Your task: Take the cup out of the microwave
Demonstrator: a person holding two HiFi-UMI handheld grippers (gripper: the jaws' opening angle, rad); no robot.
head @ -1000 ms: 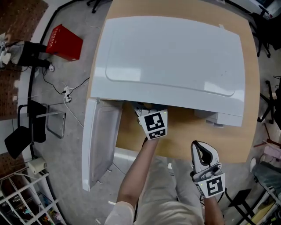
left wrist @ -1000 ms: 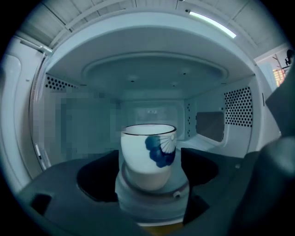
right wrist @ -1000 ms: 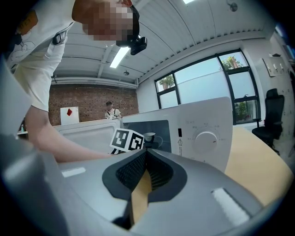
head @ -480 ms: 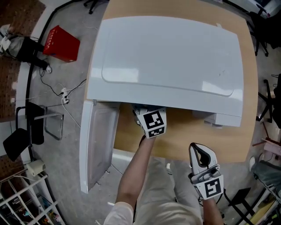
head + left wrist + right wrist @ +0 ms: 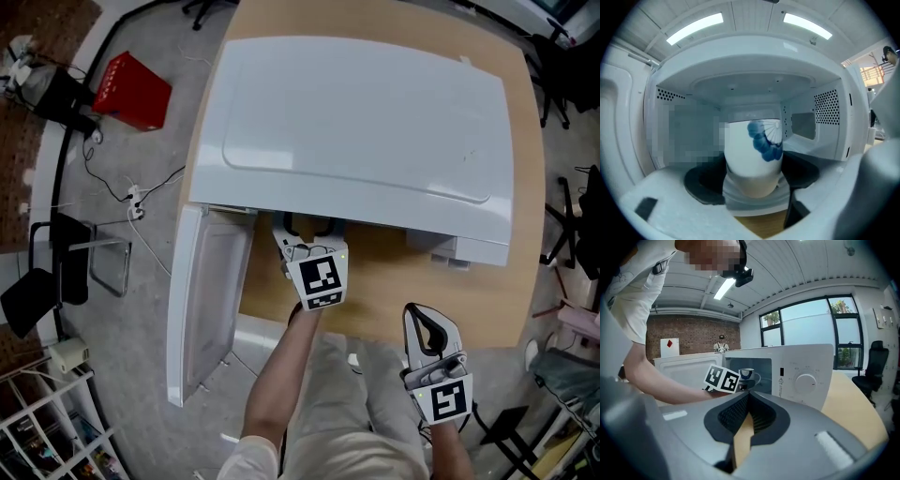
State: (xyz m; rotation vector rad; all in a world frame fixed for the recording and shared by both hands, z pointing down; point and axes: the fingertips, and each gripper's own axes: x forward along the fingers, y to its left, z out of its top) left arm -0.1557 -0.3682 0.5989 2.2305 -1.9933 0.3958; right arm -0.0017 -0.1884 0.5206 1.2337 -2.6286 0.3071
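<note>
A white cup with a blue flower print (image 5: 754, 157) sits between the dark pads of my left gripper (image 5: 752, 179), which press on its two sides. Behind it is the open microwave cavity (image 5: 806, 126). From the right gripper view the cup (image 5: 746, 374) is at the microwave's mouth, just beyond the left gripper's marker cube (image 5: 722, 379). In the head view my left gripper (image 5: 307, 230) pokes out from under the front edge of the microwave top (image 5: 366, 131); the cup is hidden there. My right gripper (image 5: 429, 323) is shut and empty, held near the table's front edge, its pads (image 5: 740, 416) meeting.
The microwave door (image 5: 202, 300) hangs open to the left, past the wooden table (image 5: 394, 291). A control panel with a round knob (image 5: 805, 380) is on the microwave's right. A red box (image 5: 131, 89), cables and chairs lie on the floor to the left.
My left gripper has drawn back toward the person, further out from under the microwave top. The right gripper has stayed where it was.
</note>
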